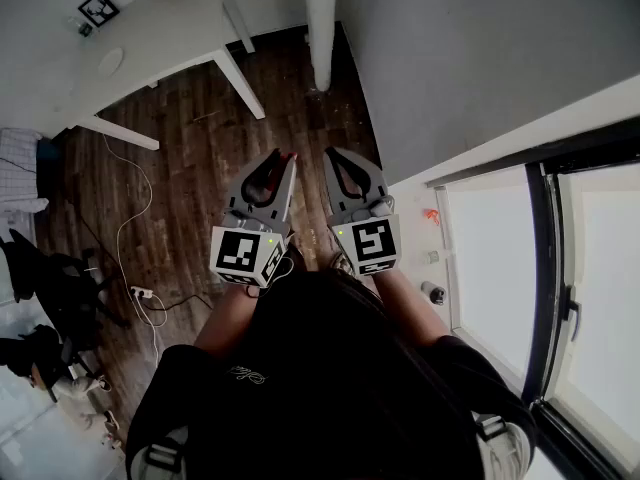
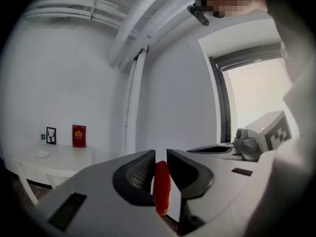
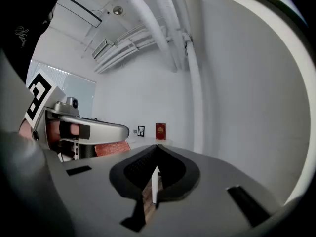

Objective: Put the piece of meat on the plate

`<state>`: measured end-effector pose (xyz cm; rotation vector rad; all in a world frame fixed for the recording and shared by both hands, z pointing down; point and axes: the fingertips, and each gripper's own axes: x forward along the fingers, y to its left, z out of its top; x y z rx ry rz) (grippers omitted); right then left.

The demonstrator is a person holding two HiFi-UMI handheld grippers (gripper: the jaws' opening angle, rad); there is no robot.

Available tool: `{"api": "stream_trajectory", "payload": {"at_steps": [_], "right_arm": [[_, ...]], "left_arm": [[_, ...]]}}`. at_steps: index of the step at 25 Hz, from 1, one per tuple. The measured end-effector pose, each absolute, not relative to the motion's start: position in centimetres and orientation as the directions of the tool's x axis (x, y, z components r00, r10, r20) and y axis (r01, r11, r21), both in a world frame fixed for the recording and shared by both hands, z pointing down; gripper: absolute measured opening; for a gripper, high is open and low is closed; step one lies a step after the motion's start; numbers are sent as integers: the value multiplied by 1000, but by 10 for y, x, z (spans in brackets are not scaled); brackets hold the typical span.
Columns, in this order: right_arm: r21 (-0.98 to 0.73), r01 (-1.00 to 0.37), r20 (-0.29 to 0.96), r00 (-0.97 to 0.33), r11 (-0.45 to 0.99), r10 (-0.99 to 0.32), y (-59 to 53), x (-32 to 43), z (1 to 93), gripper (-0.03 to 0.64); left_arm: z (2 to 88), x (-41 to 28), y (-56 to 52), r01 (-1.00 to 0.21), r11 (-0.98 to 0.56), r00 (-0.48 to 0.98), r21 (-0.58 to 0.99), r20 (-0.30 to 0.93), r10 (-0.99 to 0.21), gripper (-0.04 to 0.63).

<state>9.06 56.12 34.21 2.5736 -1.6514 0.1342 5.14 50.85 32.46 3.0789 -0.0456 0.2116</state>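
Tongs, paired: the left gripper [image 2: 161, 154] and the right gripper [image 3: 157, 147] are held side by side, nearly level, above a dark wooden floor [image 1: 200, 158]. The left gripper is clenched on the piece of meat [image 2: 162, 194], a red, elongated slab standing on edge between its jaws. The right gripper has its jaws pressed together at the tips with nothing between them. A window [image 1: 495, 258] fills the right side of the head view, with a pale wall beside it. A white table [image 1: 170, 28] stands against the far wall, at the upper left of the head view. A white pipe [image 1: 320, 18] runs up the wall between table and window. Along the table's back edge stand a red book [image 2: 79, 136] and, just beside it toward the table's left end, a small framed picture [image 1: 98, 8]. The plate [image 1: 110, 61], white and round, lies in front of the framed picture, closer to the table's front edge. The piece of meat is well apart from the plate, over the floor and not over the table.
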Motion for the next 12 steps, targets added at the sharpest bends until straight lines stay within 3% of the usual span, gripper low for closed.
{"api": "stream_trajectory", "payload": {"at_steps": [6, 10, 11, 12], "right_arm": [[38, -939, 114, 344, -342, -932, 553, 94, 352, 21], [24, -992, 163, 128, -125, -978, 532, 80, 363, 27], [54, -998, 205, 36, -26, -978, 526, 74, 371, 131], [99, -992, 257, -55, 83, -965, 520, 68, 379, 312]], "left_arm": [[325, 59, 506, -27, -999, 990, 42, 140, -21, 72], [321, 58, 501, -4, -1000, 989, 3, 149, -4, 72], [321, 58, 500, 11, -1000, 988, -14, 155, 9, 72], [321, 57, 501, 31, -999, 986, -33, 163, 25, 72]]}}
